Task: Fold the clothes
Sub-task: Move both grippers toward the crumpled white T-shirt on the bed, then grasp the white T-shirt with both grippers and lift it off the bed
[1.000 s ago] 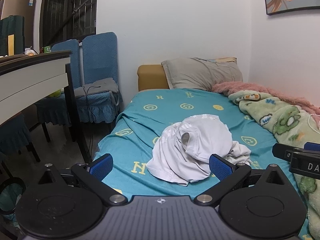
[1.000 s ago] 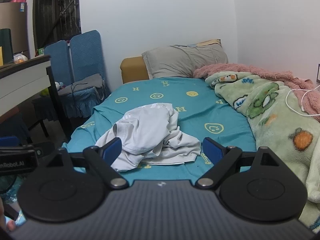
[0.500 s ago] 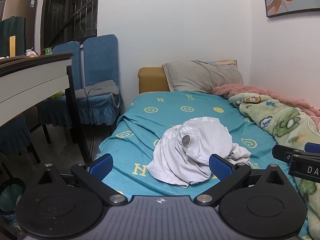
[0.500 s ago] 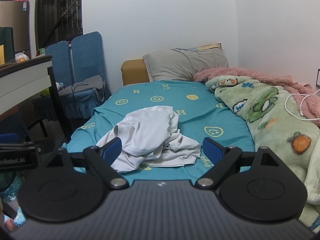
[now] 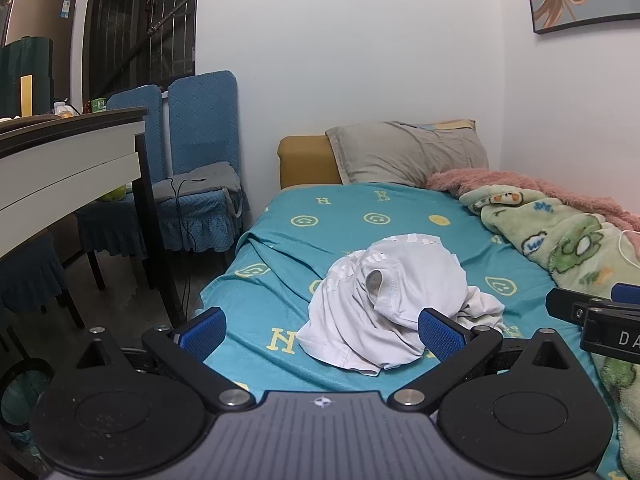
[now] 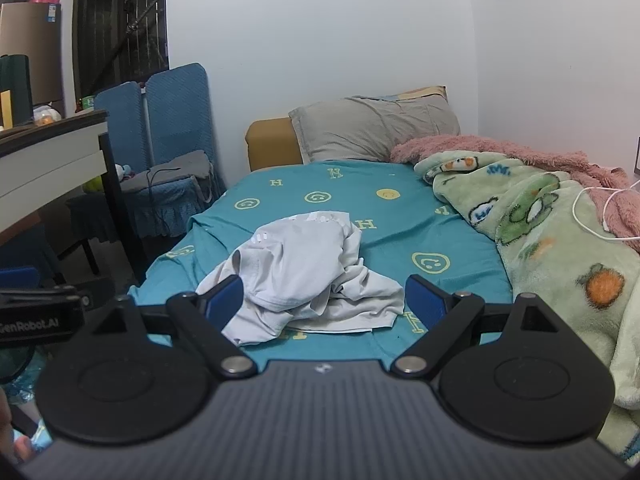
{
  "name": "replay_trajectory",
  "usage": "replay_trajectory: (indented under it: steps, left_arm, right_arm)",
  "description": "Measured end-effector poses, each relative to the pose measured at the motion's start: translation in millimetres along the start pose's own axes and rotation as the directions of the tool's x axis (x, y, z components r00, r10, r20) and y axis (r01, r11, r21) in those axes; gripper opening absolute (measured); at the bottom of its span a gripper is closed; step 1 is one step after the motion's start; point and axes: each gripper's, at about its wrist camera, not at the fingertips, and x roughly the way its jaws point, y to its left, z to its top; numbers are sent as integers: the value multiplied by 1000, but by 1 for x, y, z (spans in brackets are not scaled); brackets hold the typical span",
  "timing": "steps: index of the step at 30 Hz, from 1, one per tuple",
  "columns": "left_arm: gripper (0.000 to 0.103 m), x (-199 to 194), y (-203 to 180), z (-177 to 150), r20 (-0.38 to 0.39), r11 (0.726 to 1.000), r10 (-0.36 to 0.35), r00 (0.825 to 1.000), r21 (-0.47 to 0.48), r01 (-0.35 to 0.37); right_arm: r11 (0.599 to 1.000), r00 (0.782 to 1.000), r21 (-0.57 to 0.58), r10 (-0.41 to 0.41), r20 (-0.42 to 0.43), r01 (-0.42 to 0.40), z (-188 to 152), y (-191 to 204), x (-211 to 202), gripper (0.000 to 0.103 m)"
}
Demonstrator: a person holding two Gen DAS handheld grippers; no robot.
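While hanging low over the near end of the bed [image 5: 360, 208], look first at the white T-shirt [image 5: 416, 280]: crumpled in a loose heap on the teal sheet, just ahead of both tools, not flat and not folded. Left tongs [image 5: 320, 328] wide apart, holding nothing. Right tongs [image 6: 324, 300] wide apart too, holding nothing.

Probably time to pick the T-shirt up and spread it out. Look for a real edge, like the hem at the front of the heap or the round sleeve hole on top. Pinch one layer only, not a fat bunch. Take two spots far from each other, one for each side, to let the cloth open up. Lift slowly and shake gently. Lay it flat on the bare teal part, away from the green cartoon blanket [image 6: 540, 240] on the right. Smooth out the bumps before any fold.

Soft and floppy, so likely to slip or twist; squeeze firmly and go slow. Mind the near edge of the bed too, or down to the floor with the T-shirt.
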Motion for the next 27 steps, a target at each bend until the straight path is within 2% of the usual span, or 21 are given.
replay_trajectory:
  steps: [11,18,24,26,27]
  left_arm:
    - [103,-1,4,3,8,1000,-8,1000,-17,8]
    - [103,-8,12,12,32,1000,-8,999,-25,9]
    - [103,-14,25,19,81,1000,10,997,-13,-9]
    - [103,-12,33,20,82,999,17,997,-30,-15]
    - [103,-10,40,19,86,999,12,996,-48,-8]
  right_arm:
    - [1000,1000,3,1,-1,-1,-3,1,0,89]
    - [1000,999,24,20,-37,-19,-9,-3,10,89]
    - [996,985,25,84,-154,-81,-13,15,55,88]
    - [996,977,13,90,-194,-90,-16,26,79,80]
    - [996,973,6,90,-211,-91,-17,32,92,79]
